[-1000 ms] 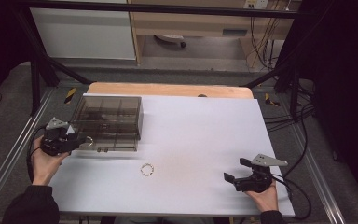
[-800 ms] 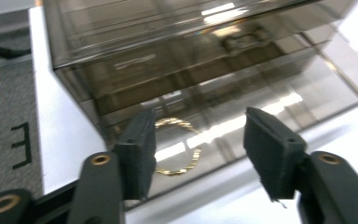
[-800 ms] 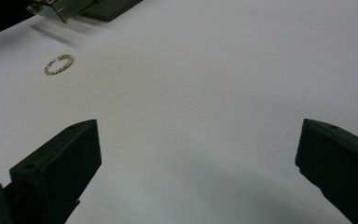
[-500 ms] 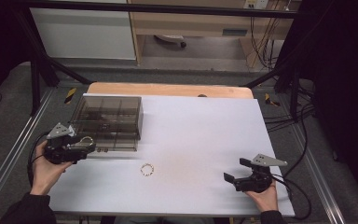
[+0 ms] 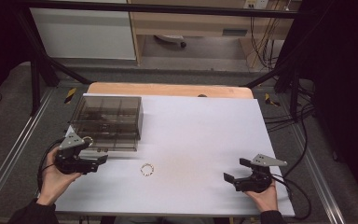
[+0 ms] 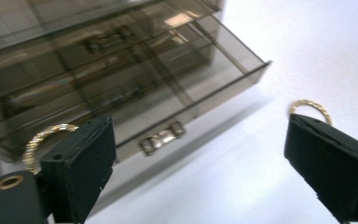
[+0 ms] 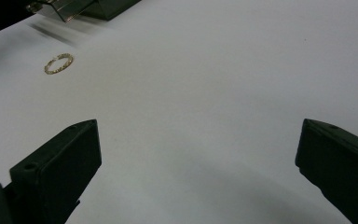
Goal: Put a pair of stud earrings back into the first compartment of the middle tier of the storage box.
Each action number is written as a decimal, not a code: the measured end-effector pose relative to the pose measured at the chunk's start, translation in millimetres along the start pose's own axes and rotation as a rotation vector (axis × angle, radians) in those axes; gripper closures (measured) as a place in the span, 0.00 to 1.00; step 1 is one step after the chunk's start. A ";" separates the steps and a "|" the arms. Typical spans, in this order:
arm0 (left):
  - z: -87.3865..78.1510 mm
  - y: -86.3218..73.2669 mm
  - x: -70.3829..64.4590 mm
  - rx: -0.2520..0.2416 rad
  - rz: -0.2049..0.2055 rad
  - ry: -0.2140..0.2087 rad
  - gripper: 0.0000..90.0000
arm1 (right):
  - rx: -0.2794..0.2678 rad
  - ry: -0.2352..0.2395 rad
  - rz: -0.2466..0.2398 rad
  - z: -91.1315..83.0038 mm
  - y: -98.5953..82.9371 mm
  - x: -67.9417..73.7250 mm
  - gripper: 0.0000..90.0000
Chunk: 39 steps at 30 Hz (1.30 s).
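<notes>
Covering the table [image 5: 205, 140], white paper; grey floor [image 5: 9, 116] around.

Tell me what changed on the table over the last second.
The left gripper moved toward the person and a bit rightward, away from the box; the box's lower drawer now stands pulled out a little. Its jaws are open and hold nothing. A gold ring sits by the gripper's plate. The right gripper, open, the ring on the table and the box itself stayed put.
</notes>
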<state>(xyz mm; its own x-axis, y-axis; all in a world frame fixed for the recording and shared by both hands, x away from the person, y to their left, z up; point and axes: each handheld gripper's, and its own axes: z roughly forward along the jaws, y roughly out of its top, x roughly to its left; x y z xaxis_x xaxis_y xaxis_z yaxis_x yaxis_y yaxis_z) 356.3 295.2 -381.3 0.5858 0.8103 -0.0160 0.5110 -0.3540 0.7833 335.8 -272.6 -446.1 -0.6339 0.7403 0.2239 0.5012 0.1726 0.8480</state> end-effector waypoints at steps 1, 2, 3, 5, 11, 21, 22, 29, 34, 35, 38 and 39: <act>0.8 -0.6 -3.3 0.000 0.004 -0.005 0.09 | 0.000 0.001 0.001 0.1 0.0 0.0 0.01; 1.8 -1.2 -6.7 0.002 0.011 -0.012 0.09 | 0.000 0.001 0.001 0.1 0.0 0.0 0.01; 3.3 -2.1 -11.1 -0.001 0.014 -0.021 0.09 | 0.001 0.001 0.001 0.2 0.0 0.1 0.01; 5.3 -3.1 -16.9 0.004 0.024 -0.032 0.08 | 0.001 0.001 0.002 0.2 0.0 0.1 0.01; 16.6 -4.6 -39.3 0.025 0.059 -0.076 0.09 | 0.001 0.002 -0.001 0.5 -0.1 0.1 0.01; 41.0 -2.1 -68.2 0.078 0.102 -0.117 0.17 | 0.001 0.003 -0.001 0.3 0.0 0.1 0.01; 43.8 -1.6 -71.0 0.085 0.105 -0.116 0.18 | 0.002 0.002 -0.004 0.3 -0.1 0.0 0.01; 62.3 4.4 -82.5 0.103 0.116 -0.118 0.31 | 0.002 0.003 -0.002 0.1 0.0 0.1 0.01; 73.6 8.5 -87.5 0.114 0.104 -0.117 0.41 | 0.001 0.003 -0.001 0.3 0.0 0.0 0.01; 76.1 9.3 -88.2 0.117 0.102 -0.119 0.43 | 0.002 0.003 -0.003 0.4 0.0 0.0 0.01; 84.6 11.0 -90.4 0.131 0.095 -0.112 0.48 | 0.002 0.003 -0.003 0.4 -0.1 0.1 0.01; 86.6 11.2 -91.0 0.138 0.093 -0.110 0.49 | 0.002 0.002 -0.002 0.0 0.0 0.0 0.01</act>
<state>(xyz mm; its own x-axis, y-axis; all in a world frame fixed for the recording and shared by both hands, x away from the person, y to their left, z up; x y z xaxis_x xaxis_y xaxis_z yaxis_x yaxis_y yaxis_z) 363.2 177.1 -424.9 0.6959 0.7178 -0.0207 0.5279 -0.4918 0.6924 335.8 -272.6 -446.2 -0.6362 0.7385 0.2232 0.5012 0.1757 0.8473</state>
